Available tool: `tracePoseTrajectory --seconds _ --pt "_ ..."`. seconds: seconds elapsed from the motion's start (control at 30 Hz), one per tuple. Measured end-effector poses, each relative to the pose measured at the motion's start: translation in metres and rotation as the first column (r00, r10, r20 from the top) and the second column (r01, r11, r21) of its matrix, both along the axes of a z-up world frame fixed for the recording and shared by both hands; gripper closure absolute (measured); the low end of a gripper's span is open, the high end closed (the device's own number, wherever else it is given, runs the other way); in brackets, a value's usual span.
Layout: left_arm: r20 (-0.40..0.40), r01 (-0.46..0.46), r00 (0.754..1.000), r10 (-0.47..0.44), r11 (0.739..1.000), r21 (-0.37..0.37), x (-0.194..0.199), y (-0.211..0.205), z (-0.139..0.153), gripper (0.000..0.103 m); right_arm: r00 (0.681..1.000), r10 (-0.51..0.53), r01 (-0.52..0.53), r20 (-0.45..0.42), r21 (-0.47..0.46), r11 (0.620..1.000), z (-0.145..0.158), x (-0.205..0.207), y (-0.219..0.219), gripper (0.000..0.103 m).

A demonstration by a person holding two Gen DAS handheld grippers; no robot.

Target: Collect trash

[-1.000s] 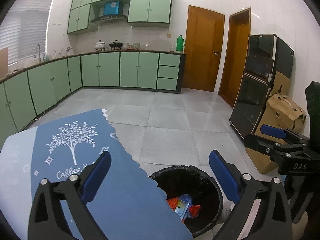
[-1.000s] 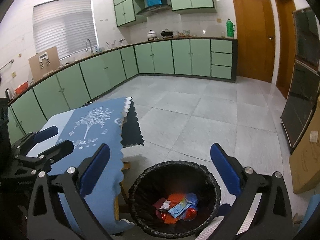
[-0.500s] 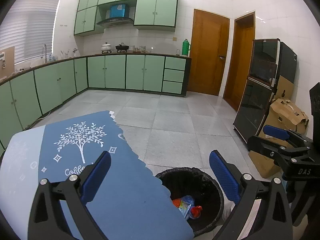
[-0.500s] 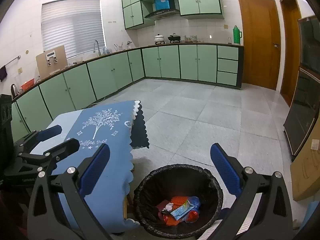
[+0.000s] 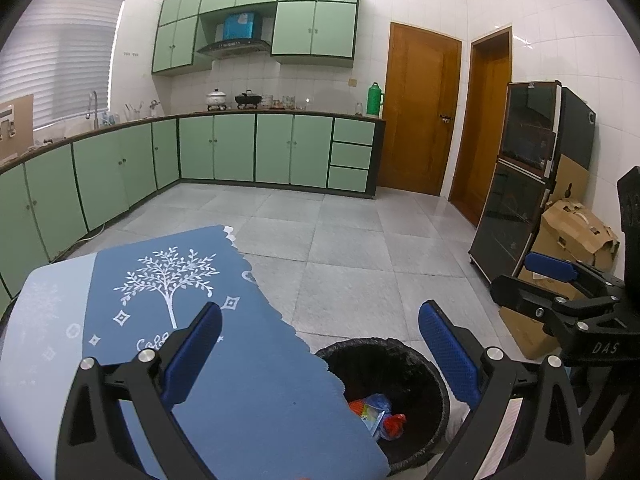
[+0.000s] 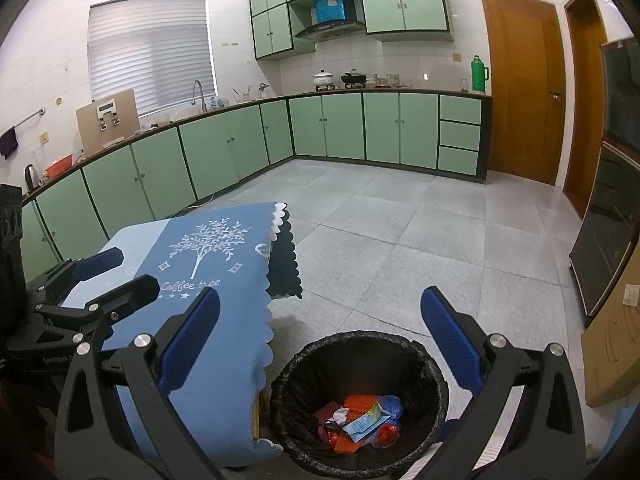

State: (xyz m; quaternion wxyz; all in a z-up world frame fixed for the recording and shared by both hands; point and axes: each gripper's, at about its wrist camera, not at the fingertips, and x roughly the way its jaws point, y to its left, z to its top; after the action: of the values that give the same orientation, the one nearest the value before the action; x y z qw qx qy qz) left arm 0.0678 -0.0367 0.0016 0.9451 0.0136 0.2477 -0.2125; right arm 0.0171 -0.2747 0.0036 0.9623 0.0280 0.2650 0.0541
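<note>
Down at six o'clock in the right wrist view, the trash [image 6: 360, 426] lies inside the black-lined bin [image 6: 434, 364] beside the table [image 6: 224, 340]. Right gripper [image 6: 320, 344] and left gripper [image 5: 320, 354] both hold nothing, jaws spread wide, probably because their loads are already dropped.

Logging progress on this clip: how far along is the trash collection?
Looks finished: wrappers lie in the black bin. Nothing in hand: left claw and right claw are open and empty. No trash shows on the blue tablecloth, so nothing visible remains.
</note>
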Motion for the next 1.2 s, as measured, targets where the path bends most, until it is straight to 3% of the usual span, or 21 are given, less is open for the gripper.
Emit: tracePoseTrajectory --seconds 1.2 --pt "0.018 -0.017 1.000 0.017 1.000 0.008 0.0002 0.0039 0.0028 0.006 1.000 0.010 -0.010 -0.001 -0.004 1.000 -0.0020 0.0003 0.0050 0.005"
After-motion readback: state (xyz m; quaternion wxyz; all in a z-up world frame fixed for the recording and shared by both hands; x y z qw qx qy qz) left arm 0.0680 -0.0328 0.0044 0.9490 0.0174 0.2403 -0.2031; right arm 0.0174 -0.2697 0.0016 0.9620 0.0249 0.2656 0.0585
